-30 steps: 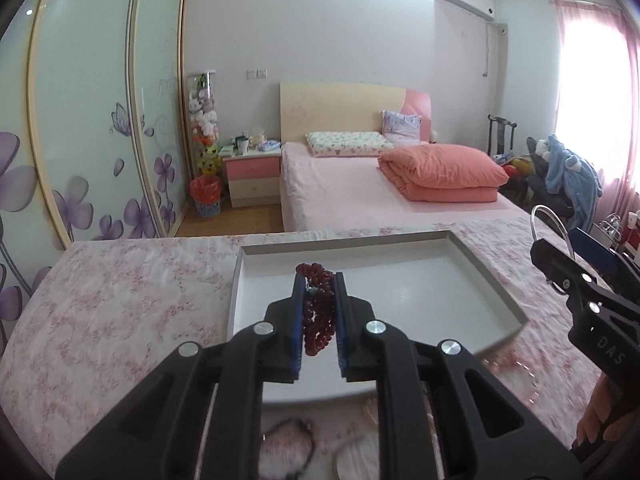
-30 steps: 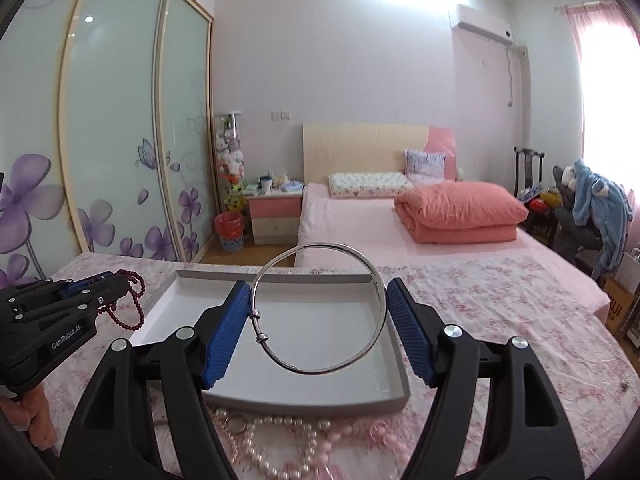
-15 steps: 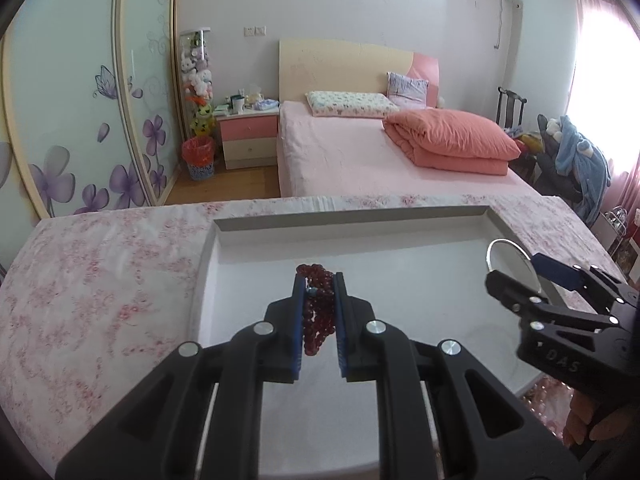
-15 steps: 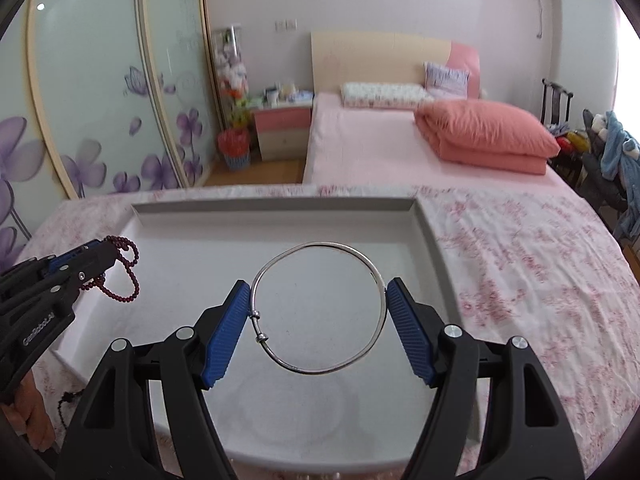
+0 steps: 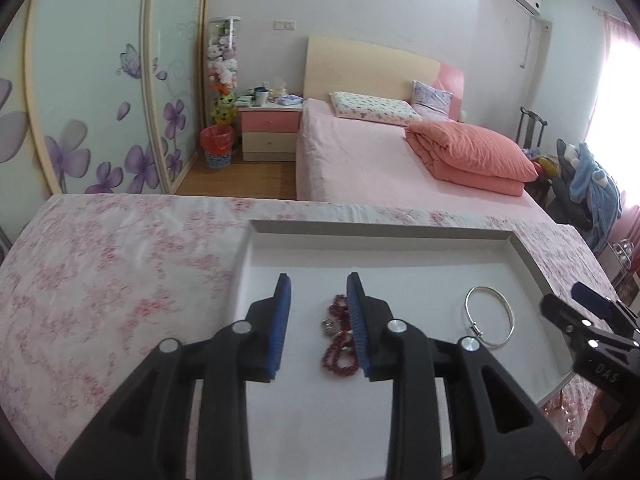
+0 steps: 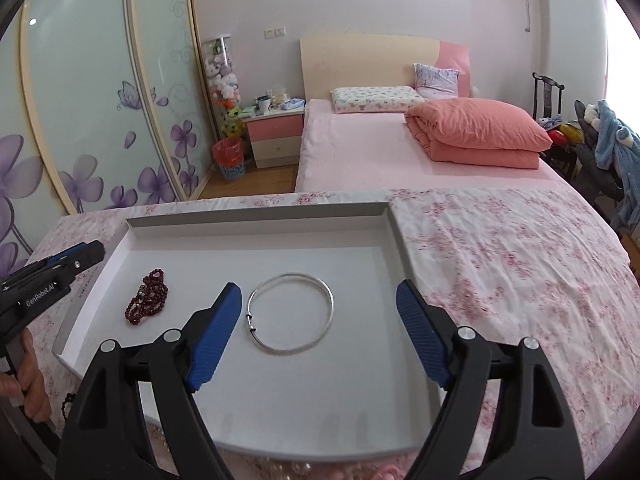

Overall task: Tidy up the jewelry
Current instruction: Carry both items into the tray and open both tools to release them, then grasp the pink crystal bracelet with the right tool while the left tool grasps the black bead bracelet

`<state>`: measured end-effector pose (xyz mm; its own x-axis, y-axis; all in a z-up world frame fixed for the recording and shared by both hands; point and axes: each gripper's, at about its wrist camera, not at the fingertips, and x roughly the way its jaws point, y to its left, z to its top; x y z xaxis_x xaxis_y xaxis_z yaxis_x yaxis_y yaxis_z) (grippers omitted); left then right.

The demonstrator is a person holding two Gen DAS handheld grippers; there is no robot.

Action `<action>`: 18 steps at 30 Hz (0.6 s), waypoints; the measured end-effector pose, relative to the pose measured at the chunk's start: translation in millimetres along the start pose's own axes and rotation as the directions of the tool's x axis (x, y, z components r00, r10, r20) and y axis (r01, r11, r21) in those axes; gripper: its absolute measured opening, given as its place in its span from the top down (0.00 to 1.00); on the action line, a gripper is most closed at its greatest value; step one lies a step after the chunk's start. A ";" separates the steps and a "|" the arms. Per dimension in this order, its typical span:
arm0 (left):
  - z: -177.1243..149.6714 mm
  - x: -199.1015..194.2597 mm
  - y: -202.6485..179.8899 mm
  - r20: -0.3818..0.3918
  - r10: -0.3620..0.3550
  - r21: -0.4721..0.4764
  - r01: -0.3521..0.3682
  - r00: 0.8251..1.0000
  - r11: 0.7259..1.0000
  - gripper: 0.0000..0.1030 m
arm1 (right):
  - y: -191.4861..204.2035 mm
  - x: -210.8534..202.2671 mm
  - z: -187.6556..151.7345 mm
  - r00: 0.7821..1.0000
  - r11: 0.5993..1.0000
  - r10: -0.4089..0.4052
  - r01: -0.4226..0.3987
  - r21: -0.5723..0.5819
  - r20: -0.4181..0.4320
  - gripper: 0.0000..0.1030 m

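My left tool (image 5: 319, 296) hangs over the shallow white rectangular tray (image 5: 400, 229) with its two blue-padded fingers spread apart and nothing between them. The dark red beaded bracelet (image 5: 338, 340) lies loose on the tray floor below, just inside my right-hand finger, coiled in a small heap with one small silver-coloured charm showing among the beads.

My right tool (image 6: 319, 302) is spread wide, also empty, above the near half of the same tray (image 6: 256, 222). The thin silver metal bangle (image 6: 290, 318) lies flat on the tray floor between the two blue pads, touching neither. The beaded bracelet (image 6: 147, 296) sits to its left, apart from it, so the tray holds two pieces: one bracelet on the left and one bangle nearer the middle.

The tray rests on the counter covered with a pink floral cloth (image 6: 500, 256). At the near edge of the tray, on the cloth, some pale pearl-like beads (image 6: 288, 467) show partly; I cannot count them. Far behind stands one pink bed (image 6: 400, 160) carrying one folded salmon quilt (image 6: 476, 132).
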<state>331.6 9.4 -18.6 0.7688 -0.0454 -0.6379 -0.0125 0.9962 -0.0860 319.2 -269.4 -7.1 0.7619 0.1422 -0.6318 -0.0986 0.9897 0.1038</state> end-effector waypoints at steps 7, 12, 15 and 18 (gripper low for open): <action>-14.8 -47.7 16.7 0.030 0.022 0.005 -0.022 0.999 1.000 0.64 | -6.1 -32.1 -8.2 1.000 1.000 -0.001 0.001 0.001 0.028 0.24; -37.0 -79.8 30.7 0.029 0.023 -0.001 -0.023 0.999 1.000 0.56 | -22.2 -53.6 -24.5 1.000 1.000 -0.014 0.014 0.018 0.020 0.28; -55.4 -95.9 40.6 0.015 0.016 0.004 -0.016 1.000 1.000 0.51 | -36.3 -63.0 -38.4 0.999 0.999 -0.034 0.034 0.034 0.001 0.33; -74.8 -107.7 50.4 -0.005 0.010 0.018 -0.010 1.000 1.000 0.44 | -53.9 -65.7 -52.8 0.998 0.996 -0.059 0.061 0.066 -0.036 0.39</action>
<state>200.3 59.0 -11.5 0.7655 -0.0358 -0.6425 -0.0090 0.9978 -0.0662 240.6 -331.3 -11.7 0.7431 0.0844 -0.6638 -0.0097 0.9933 0.1155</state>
